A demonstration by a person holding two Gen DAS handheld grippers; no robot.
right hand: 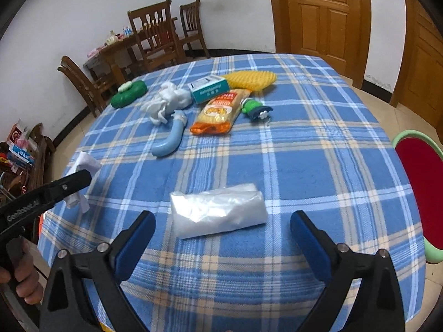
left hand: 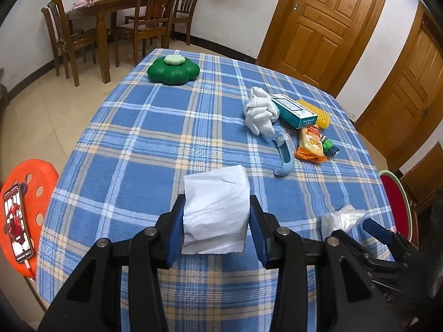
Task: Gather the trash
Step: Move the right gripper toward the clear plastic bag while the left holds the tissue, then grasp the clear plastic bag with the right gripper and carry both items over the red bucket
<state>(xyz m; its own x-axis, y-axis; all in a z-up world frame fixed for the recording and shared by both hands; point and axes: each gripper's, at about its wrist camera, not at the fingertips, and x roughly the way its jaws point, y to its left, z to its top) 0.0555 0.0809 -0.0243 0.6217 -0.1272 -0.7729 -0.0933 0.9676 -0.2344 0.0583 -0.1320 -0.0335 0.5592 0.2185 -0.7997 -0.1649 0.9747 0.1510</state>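
The fingers of the left gripper were closed partly on a white tissue, with the blue pads pressing its two sides; the tissue stood up between them, its long axis pointing away from the camera toward the far end of the counter. The right gripper had its fingers spread wide and held nothing. Between and a little ahead of them lay a crumpled clear plastic bag on the blue plaid cloth, not touched by either pad. Its long axis ran across the view, from left to right, with the right end slightly farther away. In the left wrist view the same bag appeared at the right, just beside the right gripper. Farther out on the counter lay a light blue curved tube, a white cloth, a teal box, a yellow brush, an orange snack packet and a small green toy, all close together. A green flower-shaped container stood apart near the far edge. An orange stool with a phone on it was beside the counter.
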